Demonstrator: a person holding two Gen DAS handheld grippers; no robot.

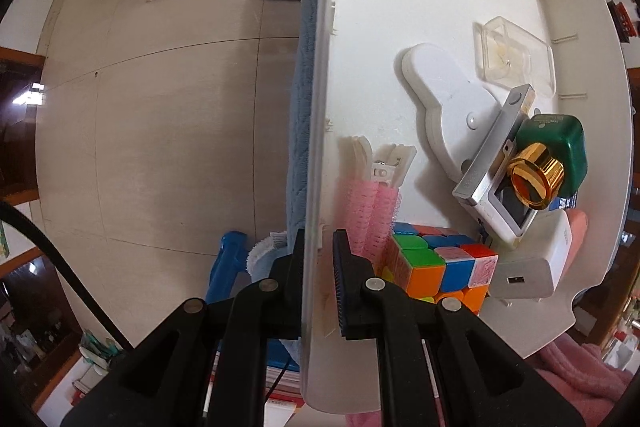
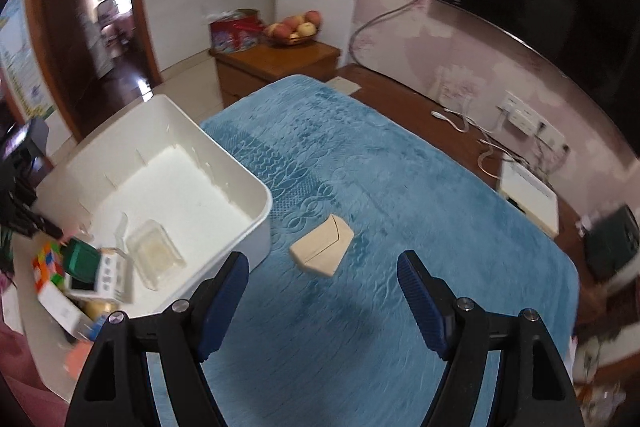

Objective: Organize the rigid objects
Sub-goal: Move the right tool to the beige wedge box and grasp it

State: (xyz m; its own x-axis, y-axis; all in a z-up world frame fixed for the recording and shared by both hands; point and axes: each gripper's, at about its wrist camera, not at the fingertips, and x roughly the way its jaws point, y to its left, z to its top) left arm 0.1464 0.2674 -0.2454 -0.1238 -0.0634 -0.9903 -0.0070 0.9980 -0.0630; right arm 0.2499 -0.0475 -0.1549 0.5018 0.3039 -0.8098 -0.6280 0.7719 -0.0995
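Between the jaws of our left gripper (image 1: 318, 251) stands the wall of the one white bin (image 1: 316, 107), clamped and tilted. Ahead of our right gripper (image 2: 322, 269), jaws apart and empty, lies one beige block (image 2: 322, 251) on the blue cloth (image 2: 400, 187); we judge that the next move is to close on the block and carry it left into the bin, beside the one puzzle cube (image 1: 436, 263).

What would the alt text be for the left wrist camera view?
The left gripper clamps the side wall of a white bin, tilted above the floor. Inside are a Rubik's cube, pink hair rollers, a green bottle with a gold cap, a white charger and a clear case.
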